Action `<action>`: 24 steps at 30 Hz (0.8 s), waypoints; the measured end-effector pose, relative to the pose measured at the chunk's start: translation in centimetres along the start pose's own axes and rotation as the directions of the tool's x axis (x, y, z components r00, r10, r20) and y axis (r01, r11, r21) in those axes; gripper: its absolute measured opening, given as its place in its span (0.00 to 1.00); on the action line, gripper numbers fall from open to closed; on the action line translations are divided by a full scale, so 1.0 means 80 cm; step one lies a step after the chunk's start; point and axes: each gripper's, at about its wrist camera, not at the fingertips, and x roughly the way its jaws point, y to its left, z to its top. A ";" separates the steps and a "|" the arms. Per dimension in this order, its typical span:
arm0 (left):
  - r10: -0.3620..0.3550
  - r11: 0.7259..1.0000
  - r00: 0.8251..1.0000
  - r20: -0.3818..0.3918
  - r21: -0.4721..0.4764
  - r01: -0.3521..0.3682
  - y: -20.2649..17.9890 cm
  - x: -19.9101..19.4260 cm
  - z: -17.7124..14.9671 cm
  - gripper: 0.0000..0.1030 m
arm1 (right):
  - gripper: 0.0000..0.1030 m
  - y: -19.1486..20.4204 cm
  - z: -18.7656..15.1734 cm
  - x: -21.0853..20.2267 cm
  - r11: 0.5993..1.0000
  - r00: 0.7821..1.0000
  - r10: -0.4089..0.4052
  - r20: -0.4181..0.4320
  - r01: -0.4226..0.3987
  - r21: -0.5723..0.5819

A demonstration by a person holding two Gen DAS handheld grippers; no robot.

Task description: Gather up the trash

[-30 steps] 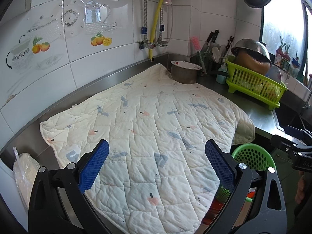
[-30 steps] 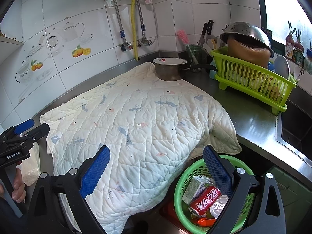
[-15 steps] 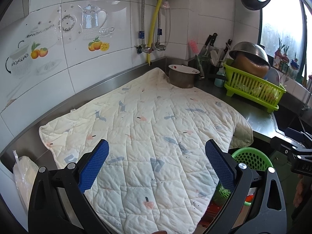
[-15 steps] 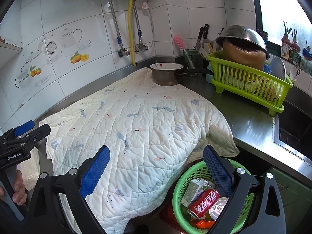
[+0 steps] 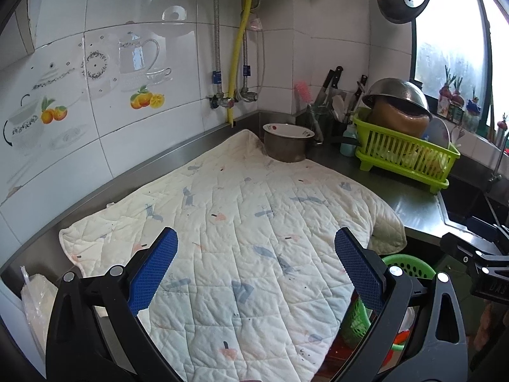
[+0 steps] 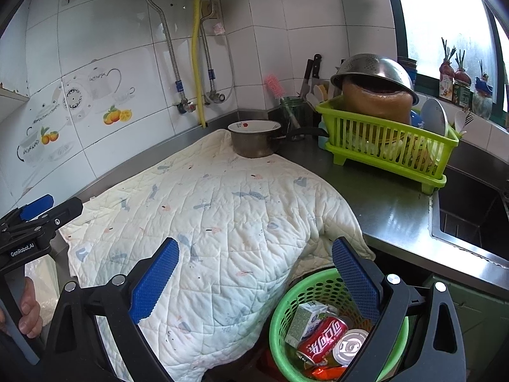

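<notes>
A green basket (image 6: 288, 300) stands below the counter's front edge and holds a red soda can (image 6: 321, 337), a silver can (image 6: 350, 347) and a small carton (image 6: 305, 318). Its rim also shows in the left wrist view (image 5: 404, 264). A quilted white cloth (image 5: 238, 222) covers the counter; no trash shows on it. My left gripper (image 5: 256, 270) is open and empty above the cloth's near part. My right gripper (image 6: 254, 277) is open and empty above the cloth's front edge and the basket.
A metal pot (image 6: 254, 140) sits at the cloth's far corner. A green dish rack (image 6: 386, 146) with a colander stands at the right, a sink (image 6: 467, 213) beyond it. A knife holder and brush stand in the corner. A plastic bag (image 5: 35, 305) lies at left.
Both grippers have pulled back and risen a little, so the cloth and counter look farther away. Both stay open and empty.
</notes>
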 end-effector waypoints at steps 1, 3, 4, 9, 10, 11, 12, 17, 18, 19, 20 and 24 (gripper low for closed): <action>-0.002 1.000 1.000 0.001 0.001 0.002 -0.001 0.000 0.001 0.95 | 0.91 -0.001 0.000 -0.001 1.000 1.000 -0.001 0.001 0.001 0.002; -0.009 1.000 1.000 0.003 0.003 0.009 -0.003 0.000 0.001 0.95 | 0.91 -0.002 0.000 -0.003 1.000 1.000 -0.006 0.008 0.006 0.006; -0.011 1.000 1.000 0.003 0.003 0.011 -0.004 0.000 0.001 0.95 | 0.91 -0.003 0.000 -0.003 1.000 1.000 -0.008 0.009 0.008 0.008; -0.017 1.000 1.000 0.019 0.009 0.017 -0.009 -0.001 0.001 0.95 | 0.91 -0.004 -0.001 -0.006 1.000 1.000 -0.011 0.015 0.011 0.014; -0.019 1.000 1.000 0.022 0.011 0.018 -0.010 -0.002 0.001 0.95 | 0.91 -0.003 -0.001 -0.006 1.000 1.000 -0.013 0.015 0.013 0.013; -0.022 1.000 0.999 0.023 0.012 0.022 -0.011 -0.002 0.002 0.95 | 0.91 -0.003 -0.002 -0.007 1.000 1.000 -0.013 0.015 0.013 0.014; -0.023 1.000 0.999 0.023 0.013 0.023 -0.012 -0.002 0.002 0.95 | 0.91 -0.003 -0.002 -0.007 1.000 1.000 -0.013 0.014 0.012 0.014; -0.029 1.000 1.000 0.013 0.011 0.028 -0.013 0.000 0.002 0.95 | 0.91 -0.004 -0.002 -0.007 1.000 1.000 -0.014 0.018 0.014 0.011; -0.027 1.000 1.000 0.012 0.011 0.027 -0.014 0.000 0.002 0.95 | 0.91 -0.004 -0.002 -0.006 1.000 1.000 -0.014 0.017 0.014 0.012; -0.027 1.000 1.000 0.011 0.009 0.027 -0.013 0.000 0.003 0.95 | 0.91 -0.004 -0.003 -0.006 1.000 1.000 -0.013 0.016 0.013 0.013; -0.027 1.000 1.000 0.012 0.008 0.027 -0.013 0.000 0.003 0.95 | 0.91 -0.004 -0.003 -0.006 1.000 1.000 -0.013 0.016 0.013 0.013; -0.025 1.000 1.000 0.011 0.008 0.025 -0.013 0.001 0.003 0.95 | 0.91 -0.004 -0.003 -0.005 1.000 1.000 -0.016 0.015 0.015 0.014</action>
